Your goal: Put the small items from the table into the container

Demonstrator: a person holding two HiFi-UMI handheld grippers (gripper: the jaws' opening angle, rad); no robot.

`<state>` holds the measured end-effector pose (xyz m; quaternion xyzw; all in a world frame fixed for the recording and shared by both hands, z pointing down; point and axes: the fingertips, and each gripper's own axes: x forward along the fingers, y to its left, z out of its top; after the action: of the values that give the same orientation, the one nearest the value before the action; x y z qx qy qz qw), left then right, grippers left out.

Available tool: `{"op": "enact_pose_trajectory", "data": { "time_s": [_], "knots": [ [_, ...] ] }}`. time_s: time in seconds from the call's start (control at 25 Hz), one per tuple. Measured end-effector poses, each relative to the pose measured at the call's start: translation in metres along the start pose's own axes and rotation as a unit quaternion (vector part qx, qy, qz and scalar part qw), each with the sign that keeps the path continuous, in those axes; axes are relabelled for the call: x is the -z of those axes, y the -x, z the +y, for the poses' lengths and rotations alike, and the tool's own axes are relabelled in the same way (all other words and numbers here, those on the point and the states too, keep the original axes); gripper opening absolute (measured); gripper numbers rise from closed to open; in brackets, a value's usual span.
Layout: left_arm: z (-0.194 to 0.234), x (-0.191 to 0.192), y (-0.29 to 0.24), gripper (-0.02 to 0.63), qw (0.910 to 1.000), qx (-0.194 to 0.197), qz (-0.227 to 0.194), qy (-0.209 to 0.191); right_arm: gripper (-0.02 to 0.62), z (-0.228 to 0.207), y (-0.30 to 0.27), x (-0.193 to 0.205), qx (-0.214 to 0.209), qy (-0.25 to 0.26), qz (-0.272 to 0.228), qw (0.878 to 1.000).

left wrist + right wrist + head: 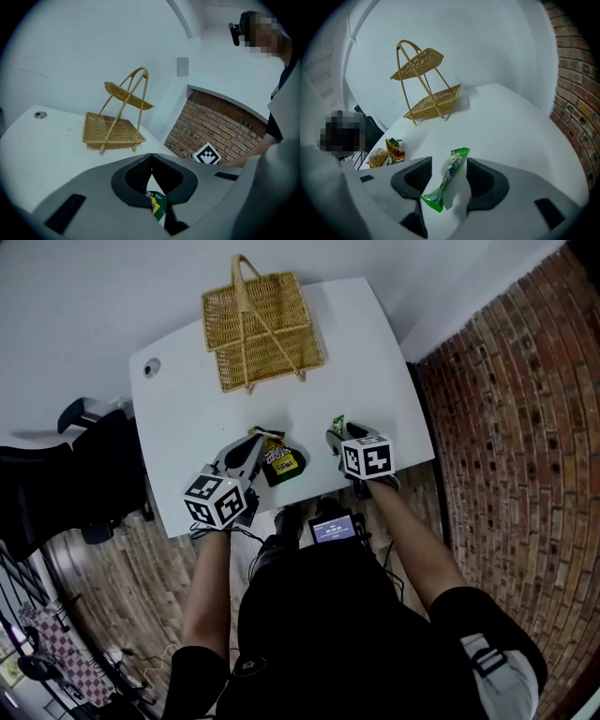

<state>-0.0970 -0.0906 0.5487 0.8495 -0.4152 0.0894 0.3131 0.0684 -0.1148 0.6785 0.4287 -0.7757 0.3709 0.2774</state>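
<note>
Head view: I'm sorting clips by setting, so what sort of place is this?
Probably an office or studio room: a white table, a brick wall beside it, and a black office chair on wood flooring.

Slim green packet [449,176] on the table [375,362], dark snack packet [281,460] (yellow print) near it, two-tier wicker basket [262,329] well beyond

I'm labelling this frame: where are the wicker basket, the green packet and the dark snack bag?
wicker basket [281,357], head view, on its woven tray.
green packet [449,176], right gripper view, middle of the wrapper.
dark snack bag [281,462], head view, on its yellow label.
</note>
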Motion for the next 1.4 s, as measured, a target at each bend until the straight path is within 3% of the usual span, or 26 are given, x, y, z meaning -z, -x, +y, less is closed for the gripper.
{"op": "enact_pose_trajectory", "data": {
  "time_s": [0.32, 0.44, 0.6, 0.88, 1.12, 1.4],
  "knots": [
    [0.003, 0.004, 0.002, 0.009, 1.0000, -0.004, 0.003, 0.003, 0.222, -0.003, -0.003, 0.008, 0.011, 0.001, 0.007, 1.000],
    [0.004, 0.004, 0.004, 0.009, 1.0000, -0.004, 0.002, 0.004, 0.194, -0.004, -0.003, 0.009, 0.021, 0.008, 0.011, 1.000],
    [0.004, 0.003, 0.005, 0.009, 1.0000, -0.005, 0.000, 0.002, 0.078, -0.007, -0.003, 0.011, 0.037, 0.013, 0.015, 0.999],
    [0.005, 0.001, 0.007, 0.009, 1.0000, -0.005, -0.004, 0.003, 0.059, -0.005, 0.001, 0.006, 0.031, 0.009, 0.006, 0.999],
    [0.001, -0.008, 0.006, 0.009, 0.9999, 0.000, -0.013, -0.005, 0.057, 0.004, 0.013, -0.019, 0.018, 0.010, -0.022, 1.000],
    [-0.009, -0.038, 0.000, 0.009, 0.9988, 0.009, -0.042, -0.023, 0.055, 0.038, 0.041, -0.080, -0.029, 0.014, -0.086, 0.996]
  ]
}}
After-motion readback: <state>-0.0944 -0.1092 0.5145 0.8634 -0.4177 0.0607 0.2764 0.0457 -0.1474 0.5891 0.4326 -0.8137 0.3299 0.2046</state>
